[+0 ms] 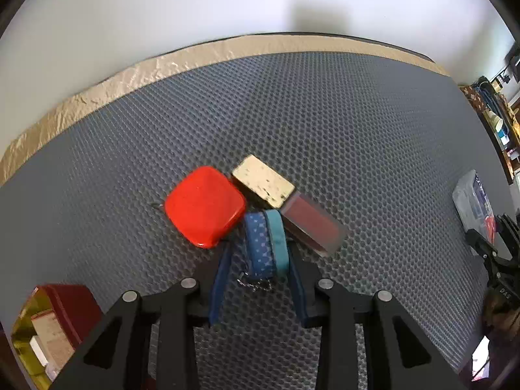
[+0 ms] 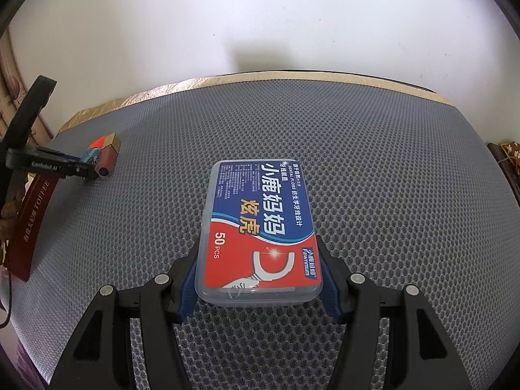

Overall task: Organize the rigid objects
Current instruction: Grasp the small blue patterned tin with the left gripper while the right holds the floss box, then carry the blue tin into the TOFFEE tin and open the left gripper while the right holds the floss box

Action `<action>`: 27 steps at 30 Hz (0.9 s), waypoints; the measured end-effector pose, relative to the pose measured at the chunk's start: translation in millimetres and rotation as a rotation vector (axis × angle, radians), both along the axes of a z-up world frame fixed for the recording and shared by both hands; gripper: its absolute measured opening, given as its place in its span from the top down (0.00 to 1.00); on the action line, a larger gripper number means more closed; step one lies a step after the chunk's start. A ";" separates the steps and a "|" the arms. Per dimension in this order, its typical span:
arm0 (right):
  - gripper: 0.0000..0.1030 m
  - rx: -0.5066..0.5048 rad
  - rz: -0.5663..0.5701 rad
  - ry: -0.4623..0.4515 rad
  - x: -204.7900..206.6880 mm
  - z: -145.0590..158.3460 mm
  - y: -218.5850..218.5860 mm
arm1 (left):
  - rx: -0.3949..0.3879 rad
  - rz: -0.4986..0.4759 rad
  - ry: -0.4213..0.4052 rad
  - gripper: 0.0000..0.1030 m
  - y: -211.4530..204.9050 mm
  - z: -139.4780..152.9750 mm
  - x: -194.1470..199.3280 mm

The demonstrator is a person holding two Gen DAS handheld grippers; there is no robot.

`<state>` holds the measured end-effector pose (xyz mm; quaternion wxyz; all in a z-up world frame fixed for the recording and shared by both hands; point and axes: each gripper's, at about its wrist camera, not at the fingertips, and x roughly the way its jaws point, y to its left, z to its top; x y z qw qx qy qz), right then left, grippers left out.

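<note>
Item: dental floss box [image 2: 260, 230], clamped in my right gripper [image 2: 260, 279] for carrying.
Left gripper [image 1: 260, 279] stood apart around the blue pouch [image 1: 266, 243], nearest of the grouped pile.

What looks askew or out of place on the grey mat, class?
The small items huddle at mismatched angles, touching rather than lined up: red case, gold block, blue case. The dental floss box sits apart from them.

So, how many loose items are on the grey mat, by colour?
Red: 1, the red case
Gold: 1, the gold block
Blue: 1, the blue case, between the left claw's fingers
Dark red: 1, the maroon box
Blue and red: 1, the floss box, in the right claw
Total: 5
</note>
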<state>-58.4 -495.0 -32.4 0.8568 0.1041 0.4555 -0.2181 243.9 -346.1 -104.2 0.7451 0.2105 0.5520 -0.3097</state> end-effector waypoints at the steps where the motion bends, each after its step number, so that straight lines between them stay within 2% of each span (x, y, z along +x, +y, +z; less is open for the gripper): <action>1: 0.44 0.000 0.000 0.001 0.0 -0.5 0.2 | 0.003 -0.005 0.001 0.67 -0.4 -0.3 -0.2; 4: 0.44 0.001 0.001 0.002 0.5 -0.7 0.0 | -0.005 -0.002 -0.008 0.67 -3.5 -0.8 -1.3; 5: 0.43 0.001 0.002 0.004 1.0 -1.1 -0.1 | -0.009 0.006 -0.022 0.70 -6.6 -0.1 -2.5; 6: 0.43 0.001 0.002 0.004 1.0 -1.1 0.0 | -0.017 0.015 -0.034 0.79 -6.4 1.7 -3.7; 10: 0.43 -0.001 0.004 0.006 1.3 -1.7 -0.1 | -0.032 0.066 -0.030 0.79 -5.7 1.8 -4.9; 14: 0.43 -0.002 0.003 0.007 1.3 -1.4 -1.0 | -0.096 0.121 -0.007 0.79 16.2 14.0 -13.9; 21: 0.43 -0.018 0.007 0.019 4.1 -2.6 1.3 | -0.237 0.159 0.031 0.79 63.9 62.6 -76.5; 24: 0.43 -0.027 0.009 0.025 6.0 -4.1 3.8 | -0.259 0.198 0.028 0.79 93.9 82.3 -96.1; 27: 0.43 -0.029 0.009 0.026 8.2 -5.4 4.4 | -0.247 0.261 0.023 0.79 135.5 93.5 -102.2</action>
